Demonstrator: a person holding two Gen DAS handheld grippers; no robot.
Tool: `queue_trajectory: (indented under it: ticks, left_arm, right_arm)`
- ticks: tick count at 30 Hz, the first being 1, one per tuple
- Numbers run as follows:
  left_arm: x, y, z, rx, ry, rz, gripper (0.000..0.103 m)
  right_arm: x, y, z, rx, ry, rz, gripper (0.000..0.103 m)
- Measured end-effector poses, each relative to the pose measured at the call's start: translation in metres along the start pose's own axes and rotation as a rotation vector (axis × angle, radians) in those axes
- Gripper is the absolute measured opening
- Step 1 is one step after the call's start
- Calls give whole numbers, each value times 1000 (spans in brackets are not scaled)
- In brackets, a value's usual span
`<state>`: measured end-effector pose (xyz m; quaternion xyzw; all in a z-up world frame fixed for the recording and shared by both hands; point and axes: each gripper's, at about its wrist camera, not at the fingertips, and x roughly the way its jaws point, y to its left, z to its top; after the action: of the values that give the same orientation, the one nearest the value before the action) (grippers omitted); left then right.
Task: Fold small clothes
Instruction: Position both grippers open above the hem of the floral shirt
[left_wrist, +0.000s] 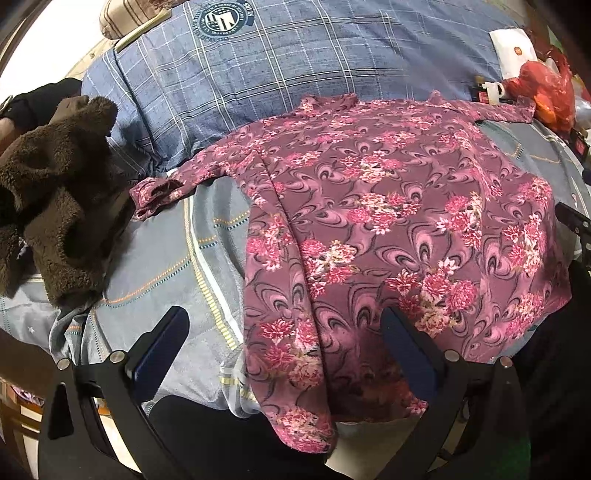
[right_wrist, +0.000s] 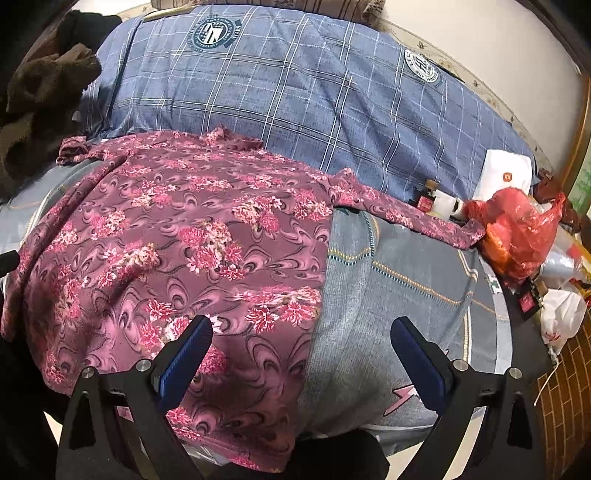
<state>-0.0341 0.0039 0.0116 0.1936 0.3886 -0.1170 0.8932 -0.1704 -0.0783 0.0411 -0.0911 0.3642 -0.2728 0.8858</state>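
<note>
A maroon long-sleeved top with pink flowers (left_wrist: 388, 221) lies spread flat on the bed, both sleeves stretched out to the sides, its hem hanging over the near edge. It also shows in the right wrist view (right_wrist: 177, 251). My left gripper (left_wrist: 284, 325) is open and empty, its jaws wide apart over the top's lower left hem. My right gripper (right_wrist: 301, 332) is open and empty, straddling the top's lower right edge. The right gripper's black tip (left_wrist: 572, 218) shows at the right edge of the left wrist view.
A brown fleece garment (left_wrist: 55, 210) is heaped left of the top. A blue checked quilt (right_wrist: 295, 92) lies behind it. A red plastic bag (right_wrist: 517, 229), a white box (right_wrist: 506, 173) and small bottles crowd the right side. The grey bedsheet (right_wrist: 388, 277) lies bare beside the top.
</note>
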Motion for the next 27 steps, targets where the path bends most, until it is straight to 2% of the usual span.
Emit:
queue_trajectory:
  ticks: [27]
  left_arm:
    - [15,7,3,-12,59,-24,103]
  right_arm:
    - [3,-10,3,40,29,32,96]
